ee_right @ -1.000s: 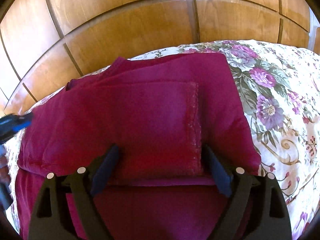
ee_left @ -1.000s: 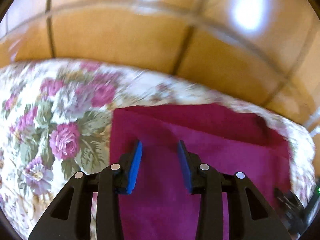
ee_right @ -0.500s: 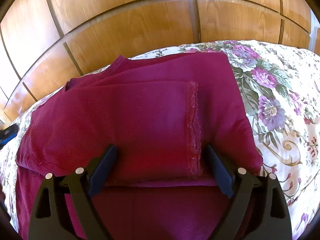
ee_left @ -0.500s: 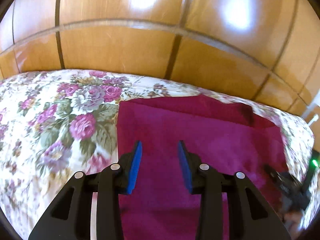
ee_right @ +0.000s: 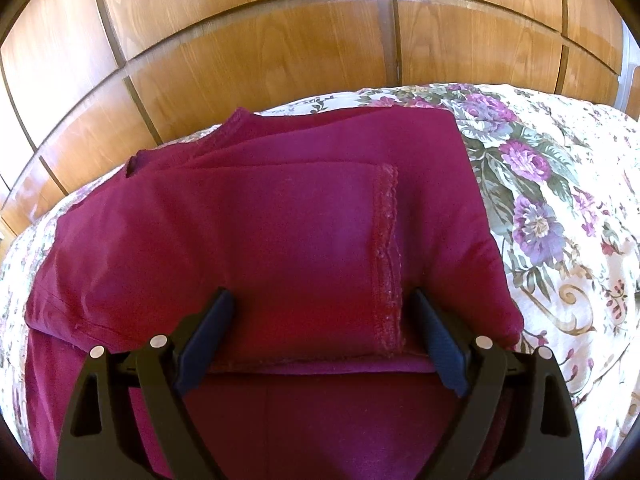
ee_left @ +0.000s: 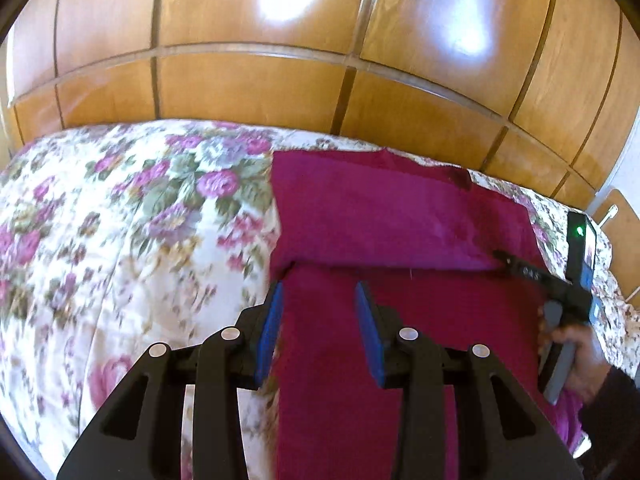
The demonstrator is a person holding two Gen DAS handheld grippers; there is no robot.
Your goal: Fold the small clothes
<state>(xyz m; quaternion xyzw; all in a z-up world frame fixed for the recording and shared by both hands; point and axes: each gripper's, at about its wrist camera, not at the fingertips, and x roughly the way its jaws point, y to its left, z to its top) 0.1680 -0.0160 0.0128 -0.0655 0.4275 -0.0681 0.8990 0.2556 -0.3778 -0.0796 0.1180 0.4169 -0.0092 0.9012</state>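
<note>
A dark magenta garment (ee_left: 384, 216) lies partly folded on a floral bedspread (ee_left: 120, 232). In the right wrist view the garment (ee_right: 280, 224) shows a folded-over upper layer with a lace-trimmed edge (ee_right: 386, 256). My left gripper (ee_left: 319, 300) is open and empty, above the garment's left edge near the fold line. My right gripper (ee_right: 320, 320) is wide open and empty, its jaws either side of the folded layer's near edge. The right gripper also shows at the right of the left wrist view (ee_left: 560, 292), held in a hand.
A wooden panelled wardrobe (ee_left: 280, 80) stands just behind the bed and it also shows in the right wrist view (ee_right: 280, 48). The floral bedspread (ee_right: 560, 208) stretches to the right of the garment.
My left gripper has pulled back and risen, so more of the bedspread and the fold line show. The right gripper has barely moved. Both stay open.
</note>
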